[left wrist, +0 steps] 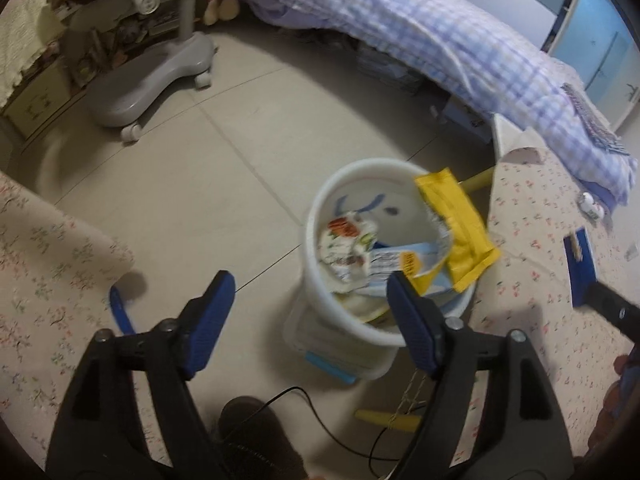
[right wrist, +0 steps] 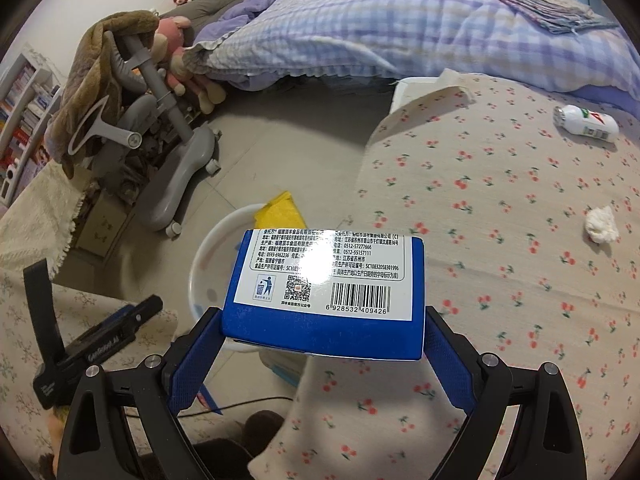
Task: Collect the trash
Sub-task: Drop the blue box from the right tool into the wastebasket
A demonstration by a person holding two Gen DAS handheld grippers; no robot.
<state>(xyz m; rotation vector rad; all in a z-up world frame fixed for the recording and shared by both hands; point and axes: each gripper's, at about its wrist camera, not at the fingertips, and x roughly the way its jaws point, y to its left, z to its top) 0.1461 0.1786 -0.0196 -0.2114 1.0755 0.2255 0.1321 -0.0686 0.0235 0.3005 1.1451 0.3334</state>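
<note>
Left hand-held gripper (left wrist: 310, 284) wide open, empty; right (right wrist: 322, 330) clamps blue box (right wrist: 326, 292) over bin (right wrist: 200, 256).

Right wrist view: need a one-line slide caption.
Right gripper holds a blue box above the white bin; bottle and tissue remain on the floral cloth.

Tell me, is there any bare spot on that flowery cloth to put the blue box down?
Yes: the cloth is bare between the box, the bottle and the tissue. The bin is crowded with wrappers, a yellow packet on its rim.
</note>
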